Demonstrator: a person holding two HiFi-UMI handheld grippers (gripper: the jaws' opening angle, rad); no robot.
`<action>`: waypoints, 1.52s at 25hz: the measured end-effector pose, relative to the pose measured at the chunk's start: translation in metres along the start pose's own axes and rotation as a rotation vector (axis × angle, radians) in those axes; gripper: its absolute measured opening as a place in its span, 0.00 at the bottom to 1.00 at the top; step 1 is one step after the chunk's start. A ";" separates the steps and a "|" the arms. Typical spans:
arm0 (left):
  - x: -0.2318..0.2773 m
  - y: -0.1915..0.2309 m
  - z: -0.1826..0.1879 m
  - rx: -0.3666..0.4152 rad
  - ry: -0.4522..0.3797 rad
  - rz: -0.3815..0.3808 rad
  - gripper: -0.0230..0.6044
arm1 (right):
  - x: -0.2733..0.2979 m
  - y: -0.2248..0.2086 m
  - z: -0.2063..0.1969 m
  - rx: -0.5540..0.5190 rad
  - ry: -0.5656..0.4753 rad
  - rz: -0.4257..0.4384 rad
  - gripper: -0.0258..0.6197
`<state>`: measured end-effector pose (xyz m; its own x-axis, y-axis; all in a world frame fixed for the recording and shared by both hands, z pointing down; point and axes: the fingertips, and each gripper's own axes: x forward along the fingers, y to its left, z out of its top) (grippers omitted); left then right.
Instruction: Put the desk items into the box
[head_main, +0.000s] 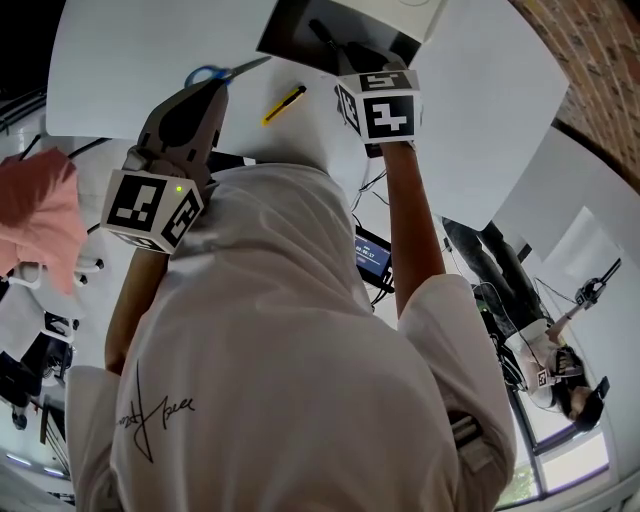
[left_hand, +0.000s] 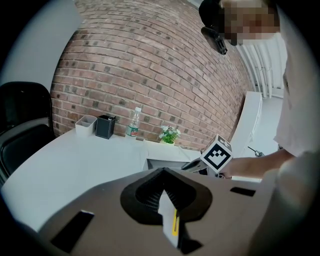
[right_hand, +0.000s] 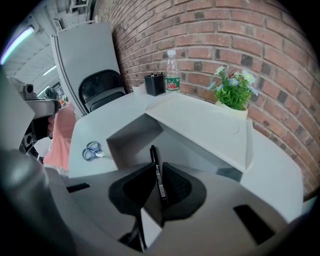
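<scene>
A black pen (right_hand: 158, 172) sticks out forward from my right gripper (right_hand: 157, 192), which is shut on it. In the head view that gripper (head_main: 352, 58) hangs over the open white box (head_main: 300, 30). The box's inside (right_hand: 131, 136) lies just below the pen tip, and its lid (right_hand: 210, 125) is folded back. Blue-handled scissors (head_main: 208, 75) lie on the white desk at the tip of my left gripper (head_main: 213, 90), also seen flat on the desk (right_hand: 92, 150). A yellow utility knife (head_main: 284, 105) lies between the two grippers. The left gripper (left_hand: 167, 212) is shut, with nothing held that I can see.
A potted plant (right_hand: 234, 89), a water bottle (right_hand: 172, 76) and a black holder (right_hand: 155, 85) stand along the brick wall. A black chair (right_hand: 100, 90) is at the desk's far end. Pink cloth (head_main: 40, 220) is at my left. Another person (head_main: 560, 380) stands lower right.
</scene>
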<state>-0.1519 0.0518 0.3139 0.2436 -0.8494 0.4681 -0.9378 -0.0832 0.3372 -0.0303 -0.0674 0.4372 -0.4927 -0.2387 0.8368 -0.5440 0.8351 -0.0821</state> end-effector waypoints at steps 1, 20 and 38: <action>0.000 -0.001 0.000 0.002 -0.002 -0.001 0.05 | -0.001 0.000 0.000 0.000 -0.004 -0.001 0.13; -0.006 -0.017 -0.001 0.021 -0.026 -0.015 0.05 | -0.029 0.009 -0.005 0.016 -0.057 -0.008 0.12; -0.004 -0.031 -0.003 0.044 -0.023 -0.036 0.05 | -0.062 0.023 -0.013 0.062 -0.121 0.004 0.09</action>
<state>-0.1226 0.0595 0.3043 0.2723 -0.8572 0.4371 -0.9385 -0.1365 0.3171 -0.0031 -0.0267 0.3907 -0.5714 -0.2969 0.7651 -0.5808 0.8049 -0.1215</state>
